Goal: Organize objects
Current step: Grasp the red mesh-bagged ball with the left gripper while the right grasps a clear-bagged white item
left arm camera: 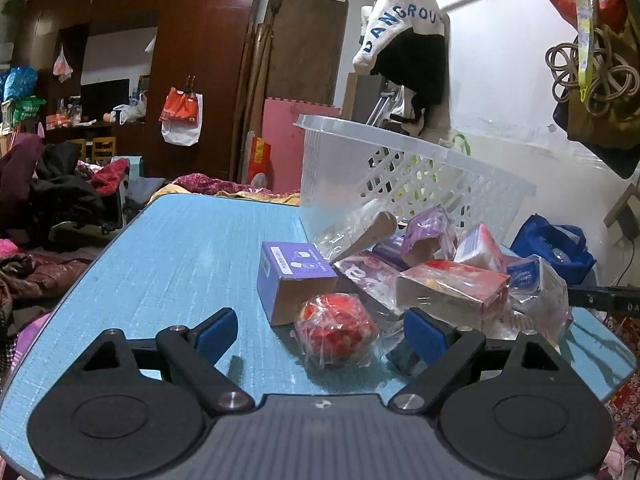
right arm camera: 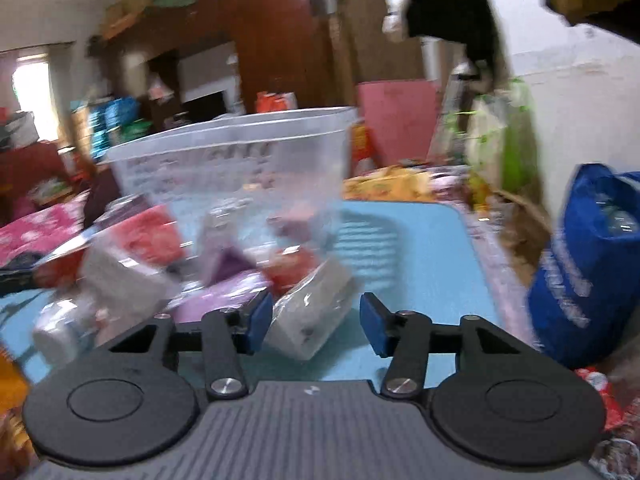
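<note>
Wrapped red ball [left arm camera: 335, 330] between spread left gripper [left arm camera: 320, 334]; right gripper [right arm camera: 316, 320] apart around grey-white packet [right arm camera: 308, 316]

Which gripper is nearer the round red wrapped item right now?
Left. The round red wrapped item lies between the open jaws of the left gripper. The right gripper is over at a clear-wrapped white pack instead.

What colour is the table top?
Light blue table top, with a fine woven-looking grain; clearest in the left wrist view.
</note>
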